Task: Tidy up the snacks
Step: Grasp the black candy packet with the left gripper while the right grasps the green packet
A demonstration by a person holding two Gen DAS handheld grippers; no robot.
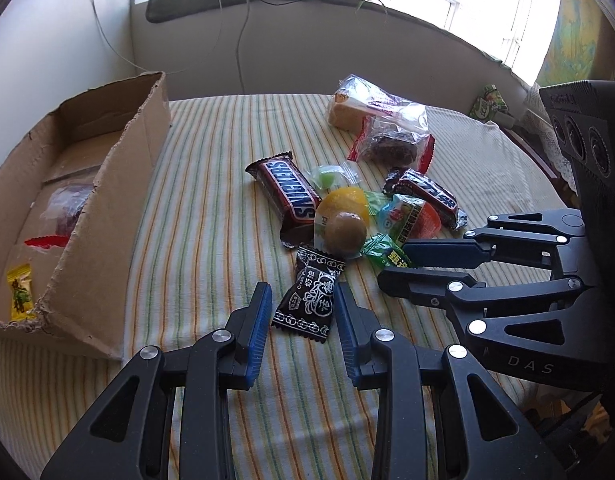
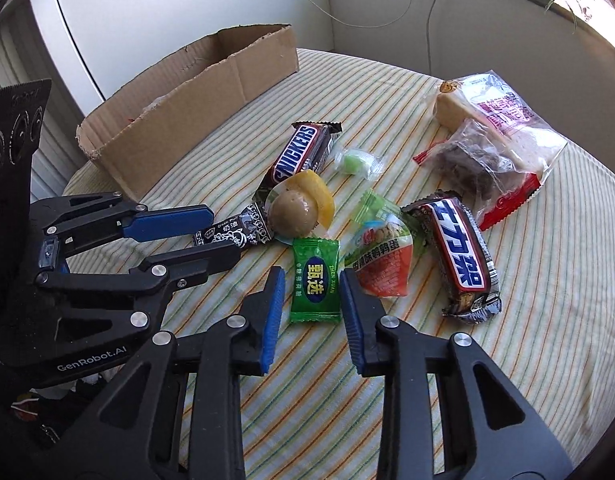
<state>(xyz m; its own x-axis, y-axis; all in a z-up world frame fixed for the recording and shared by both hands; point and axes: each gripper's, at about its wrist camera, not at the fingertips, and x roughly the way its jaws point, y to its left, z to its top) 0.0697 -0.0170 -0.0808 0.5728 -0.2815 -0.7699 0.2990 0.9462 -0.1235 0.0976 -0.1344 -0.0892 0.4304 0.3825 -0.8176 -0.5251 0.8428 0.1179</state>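
The left hand-held gripper (image 1: 303,312) pinches a black candy (image 1: 305,300) with white Chinese writing and small letters "Cream Pl..", in the lower centre of the left wrist view. The right hand-held gripper (image 2: 312,292) is pressed onto a green candy (image 2: 315,280) that reads "ZHEN XUAN", lower centre of the right wrist view. Both candies lie on the striped cloth of the counter (image 2: 527,320).

Snack pile, centre of frame: 2 chocolate bars, one "SNICKERS" (image 1: 291,192), the other Snickers bar (image 2: 461,256) with Chinese letters; 1 orange pack (image 2: 381,268) with Chinese text, 1 brown ball snack (image 2: 293,212) on a yellow wrapper, 1 small pale green candy (image 2: 357,162). Upper right: 2 clear bags (image 2: 495,136), cake & sth dark; print too small to read.

Cardboard box (image 1: 107,208) at left holds 1 yellow candy (image 1: 19,292) and a clear bag w/ red edge, partly hidden by the wall. Gripper bodies read "DAS" and "GenRobot.AI"
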